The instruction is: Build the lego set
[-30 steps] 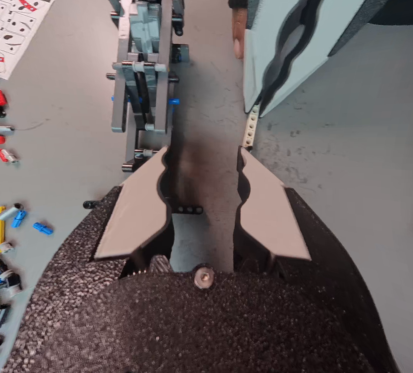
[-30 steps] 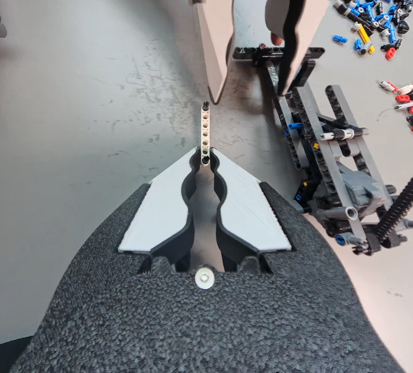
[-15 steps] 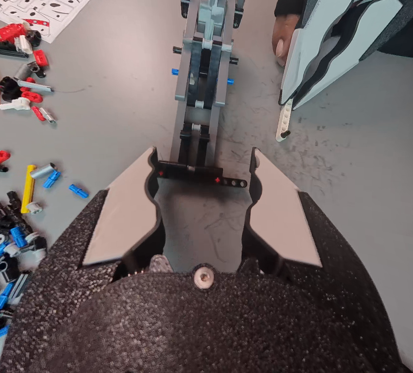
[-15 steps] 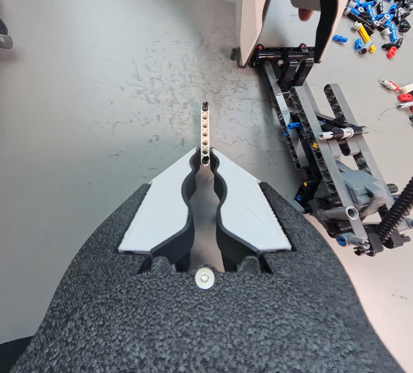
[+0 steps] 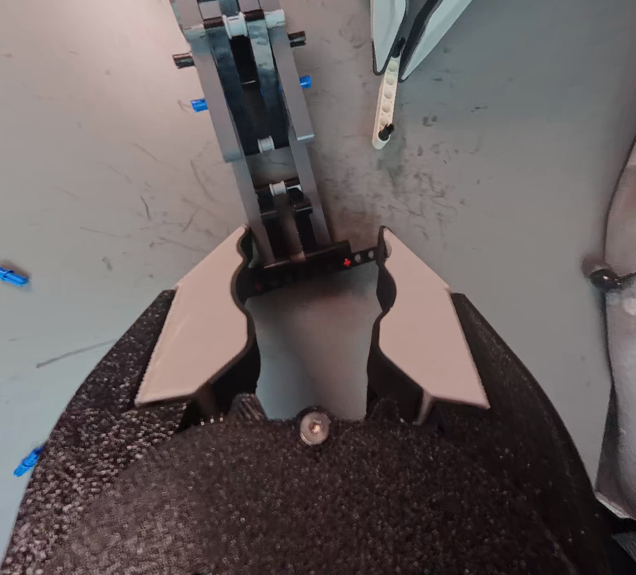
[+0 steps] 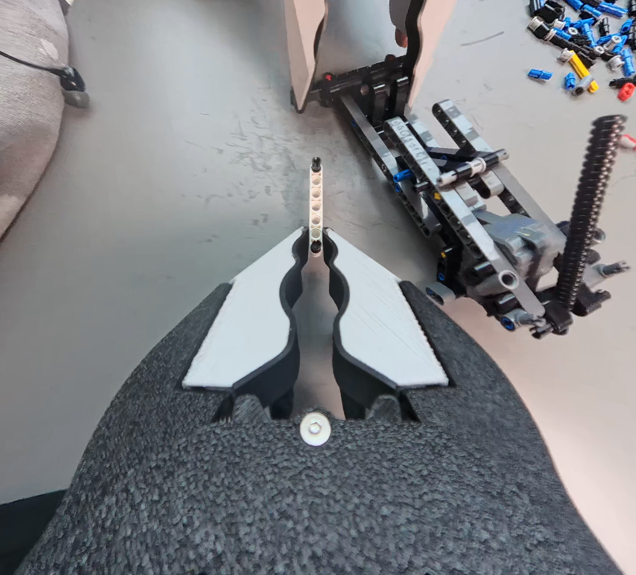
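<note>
White beam (image 6: 316, 211) sits clenched in your right gripper (image 6: 315, 238) at frame centre, pin forward for mating, while your left gripper (image 5: 311, 250), spread wide, straddles the grey model's (image 5: 254, 118) black crossbar (image 5: 303, 269) to steady it.

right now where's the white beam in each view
Left wrist view: white beam upper right of centre, hanging from the right gripper.
Right wrist view: white beam at centre, sticking forward out of that gripper's shut jaws.
Shared landmark: the black cross beam at the grey model's end.
</note>
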A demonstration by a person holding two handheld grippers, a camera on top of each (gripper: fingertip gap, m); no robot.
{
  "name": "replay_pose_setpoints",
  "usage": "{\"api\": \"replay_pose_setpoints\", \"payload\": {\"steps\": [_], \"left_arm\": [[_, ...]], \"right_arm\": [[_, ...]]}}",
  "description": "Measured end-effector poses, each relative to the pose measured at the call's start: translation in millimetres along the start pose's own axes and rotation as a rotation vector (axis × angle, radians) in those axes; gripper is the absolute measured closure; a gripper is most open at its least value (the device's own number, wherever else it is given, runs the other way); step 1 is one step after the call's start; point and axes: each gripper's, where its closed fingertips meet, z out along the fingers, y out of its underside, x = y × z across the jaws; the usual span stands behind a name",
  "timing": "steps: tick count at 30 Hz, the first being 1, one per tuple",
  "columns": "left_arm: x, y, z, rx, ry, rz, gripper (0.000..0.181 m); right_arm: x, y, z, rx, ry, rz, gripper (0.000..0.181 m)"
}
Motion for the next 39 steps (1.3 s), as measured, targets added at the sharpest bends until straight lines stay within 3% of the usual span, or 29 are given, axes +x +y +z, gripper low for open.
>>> {"api": "replay_pose_setpoints", "payload": {"steps": [8, 19, 22, 27, 30, 36, 39], "left_arm": [[42, 3, -6, 0.004, 0.165, -0.039, 0.097], [112, -13, -8, 0.088, 0.482, 0.075, 0.104], [93, -32, -23, 0.188, 0.449, 0.056, 0.113], [-2, -95, -48, 0.463, 0.155, -0.038, 0.124], [-39, -121, -46, 0.526, 0.154, -0.071, 0.129], [-49, -128, -14, 0.5, 0.285, 0.008, 0.147], [-51, -126, -6, 0.49, 0.263, 0.039, 0.153]], "right_arm": [[-3, -18, -44, 0.176, -0.082, 0.096, 0.174], [78, -1, -103, 0.241, 0.336, 0.248, 0.174], [89, 2, -104, 0.199, 0.364, 0.271, 0.174], [99, -12, -88, 0.073, 0.298, 0.247, 0.174], [104, -15, -75, -0.031, 0.259, 0.225, 0.174], [105, -15, -60, -0.096, 0.234, 0.217, 0.174], [104, -15, -59, -0.081, 0.219, 0.226, 0.174]]}}
